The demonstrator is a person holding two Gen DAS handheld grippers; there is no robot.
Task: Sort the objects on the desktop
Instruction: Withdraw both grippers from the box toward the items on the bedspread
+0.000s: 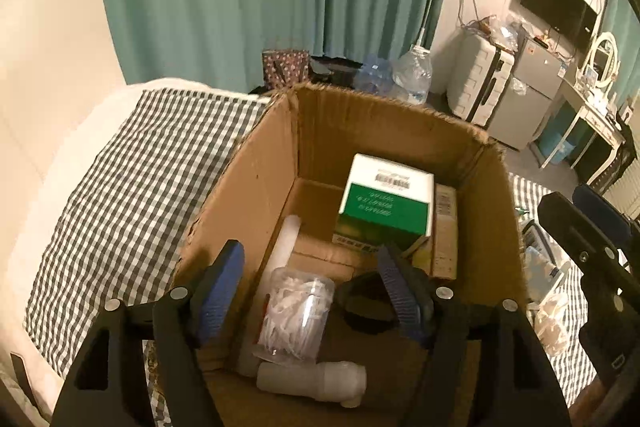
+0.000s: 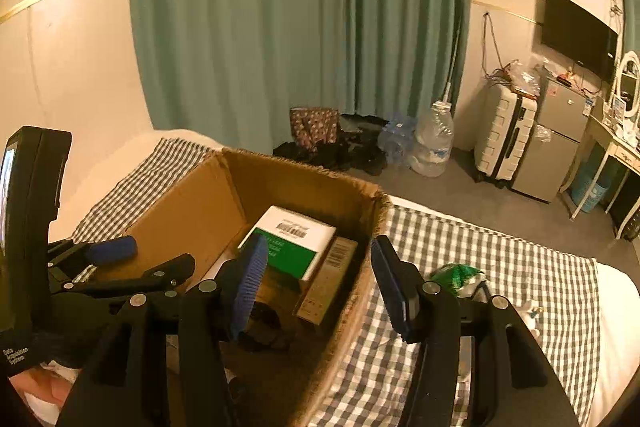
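Left gripper's body (image 2: pixel 28 267), lower left of the right wrist view: white print "Data Acquisition System". Green-and-white box (image 2: pixel 294 241): barcode label, digits illegible.

Setting: a lived-in bedroom. Bed (image 2: pixel 480 251) with grey-and-white checked cover fills lower frame. Teal curtain (image 2: pixel 296 27) across back wall. At right: wall-mounted TV (image 2: pixel 576 31), white suitcase (image 2: pixel 506 139), small silver fridge (image 2: pixel 554 143), white dressing table with oval mirror (image 2: pixel 628 83). Water jugs (image 2: pixel 434 139) on grey carpet.
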